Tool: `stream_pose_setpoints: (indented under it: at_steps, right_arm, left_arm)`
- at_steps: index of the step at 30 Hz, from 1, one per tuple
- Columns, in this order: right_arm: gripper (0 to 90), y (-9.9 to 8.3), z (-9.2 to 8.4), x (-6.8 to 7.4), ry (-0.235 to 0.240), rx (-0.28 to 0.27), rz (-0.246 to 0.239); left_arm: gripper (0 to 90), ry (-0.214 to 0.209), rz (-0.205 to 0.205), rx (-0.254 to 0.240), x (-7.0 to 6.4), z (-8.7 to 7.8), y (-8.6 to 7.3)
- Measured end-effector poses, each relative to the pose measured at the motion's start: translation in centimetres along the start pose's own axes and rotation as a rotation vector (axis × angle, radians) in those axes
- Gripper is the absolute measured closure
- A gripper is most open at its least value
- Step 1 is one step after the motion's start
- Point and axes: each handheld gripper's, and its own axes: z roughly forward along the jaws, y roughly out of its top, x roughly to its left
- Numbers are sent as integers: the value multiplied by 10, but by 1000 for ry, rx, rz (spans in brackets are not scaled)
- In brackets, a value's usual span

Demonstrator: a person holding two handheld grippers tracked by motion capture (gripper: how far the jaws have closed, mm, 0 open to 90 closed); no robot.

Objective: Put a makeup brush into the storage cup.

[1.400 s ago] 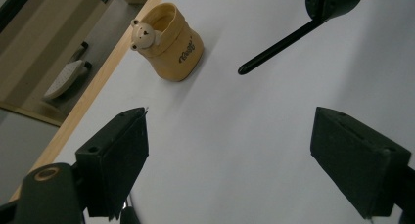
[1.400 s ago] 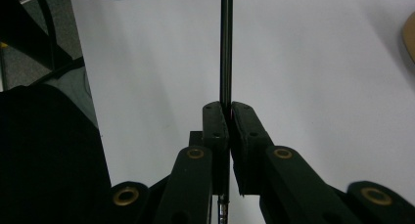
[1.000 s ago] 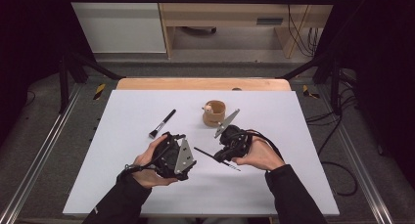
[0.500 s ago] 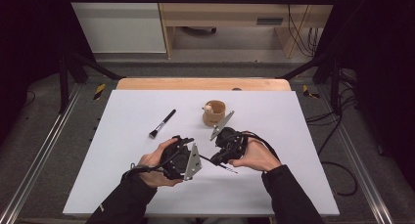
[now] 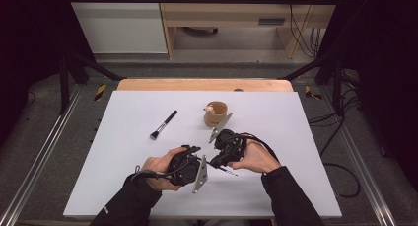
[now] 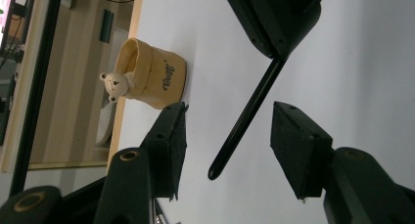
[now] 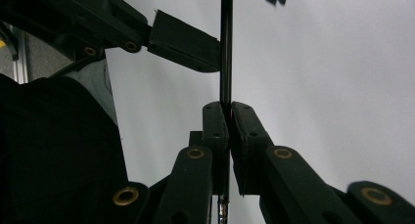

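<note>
Near the bear cup (image 5: 216, 113), on its person's side, the right gripper (image 5: 220, 159) is clamping a thin black brush handle (image 6: 247, 117), while the left gripper (image 6: 227, 143) has just been closing, its pads flanking the handle's free end without touching. Open white table (image 5: 123, 137) is lying leftward.

A brush (image 5: 163, 125) lies left of the cup (image 5: 216, 114) on the table (image 5: 296, 117).

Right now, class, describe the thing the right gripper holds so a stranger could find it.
On the white table, look in front of the tan bear pot. The right gripper clamps a thin black stick, slimmer than the loose makeup brush lying farther left.
</note>
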Motion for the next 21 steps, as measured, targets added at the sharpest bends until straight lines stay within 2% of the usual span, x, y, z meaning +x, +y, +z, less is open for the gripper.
stream_pose_setpoints:
  at_steps: [13, 21]
  right_arm:
    - [854, 2, 3, 5, 21, 13, -18]
    - [854, 2, 4, 6, 36, 20, -27]
  left_arm:
    - [662, -14, 74, -9, -8, 2, 4]
    - [747, -44, 102, -9, -9, 3, 4]
